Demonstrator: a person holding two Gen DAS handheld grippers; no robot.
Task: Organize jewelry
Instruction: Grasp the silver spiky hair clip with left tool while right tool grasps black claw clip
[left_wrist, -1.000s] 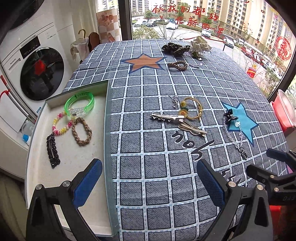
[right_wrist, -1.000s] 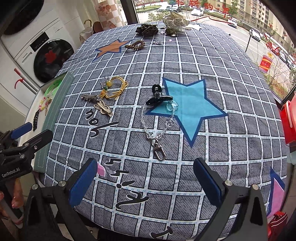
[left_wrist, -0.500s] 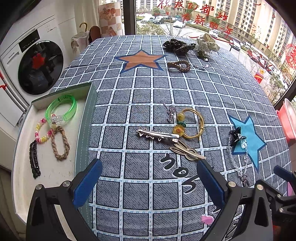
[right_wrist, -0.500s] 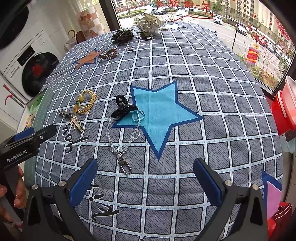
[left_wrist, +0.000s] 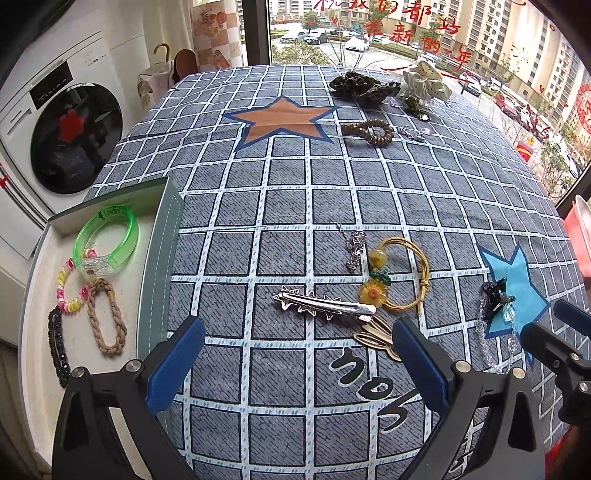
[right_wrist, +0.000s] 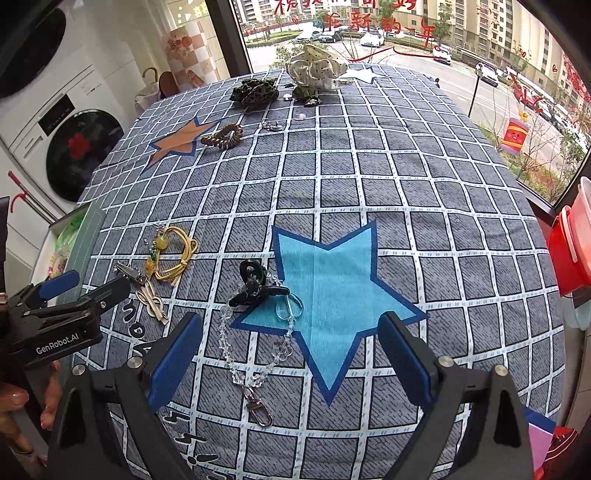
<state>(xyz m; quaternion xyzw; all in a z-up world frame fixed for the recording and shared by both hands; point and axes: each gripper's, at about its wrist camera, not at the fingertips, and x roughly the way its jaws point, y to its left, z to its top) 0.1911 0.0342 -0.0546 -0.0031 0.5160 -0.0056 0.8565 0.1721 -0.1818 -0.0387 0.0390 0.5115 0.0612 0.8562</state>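
My left gripper (left_wrist: 295, 343) hangs open over the checked cloth. A silver star hair clip (left_wrist: 325, 306) lies just past its tips, and a gold clip (left_wrist: 376, 336) lies by its right finger. At the left is a white-lined tray (left_wrist: 159, 266) with a green bangle (left_wrist: 107, 240), a coil bracelet (left_wrist: 70, 288), a braided tie (left_wrist: 105, 321) and a black barrette (left_wrist: 57, 343). My right gripper (right_wrist: 288, 332) is wide and its jaws are closing. A crystal chain (right_wrist: 255, 369) lies on the cloth below and between them, untouched. The black claw clip (right_wrist: 255, 288) lies just ahead.
A yellow cord bracelet (left_wrist: 402, 277) and a thin silver chain (left_wrist: 354, 247) lie mid-table. A brown spiral tie (left_wrist: 369, 131), a leopard scrunchie (left_wrist: 354, 86) and a white scrunchie (left_wrist: 424, 83) sit at the far end. A washing machine (left_wrist: 66, 129) stands left, a red bucket (right_wrist: 572, 251) right.
My left gripper has slid from the tray's edge toward the silver clip and sunk a little. My right gripper has moved forward over the crystal chain, its jaws slightly narrower.
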